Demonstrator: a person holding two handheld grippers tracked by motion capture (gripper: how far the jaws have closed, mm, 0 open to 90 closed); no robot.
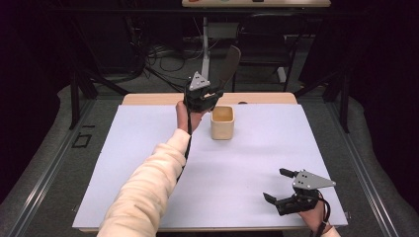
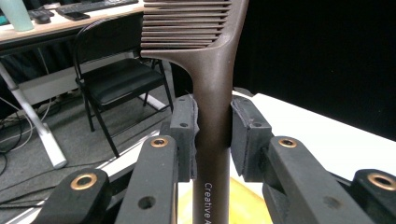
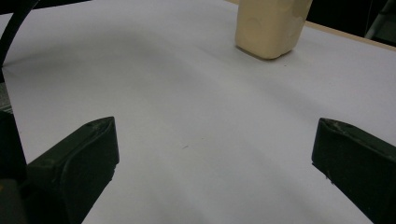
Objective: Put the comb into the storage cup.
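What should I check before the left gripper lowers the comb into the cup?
1. Grip: left gripper shut on the brown comb at its handle: ok.
2. Comb pose: upright, teeth end up: ok.
3. Cream cup upright with its mouth open: ok.
4. Alignment: the gripper sits beside the cup's left rim in the high view; whether the handle end is over the mouth: cannot tell.
5. Right gripper open, resting at the near right of the white mat, away from the cup: ok.

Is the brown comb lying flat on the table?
No, the left tool holds the comb upright by its handle, above the table.
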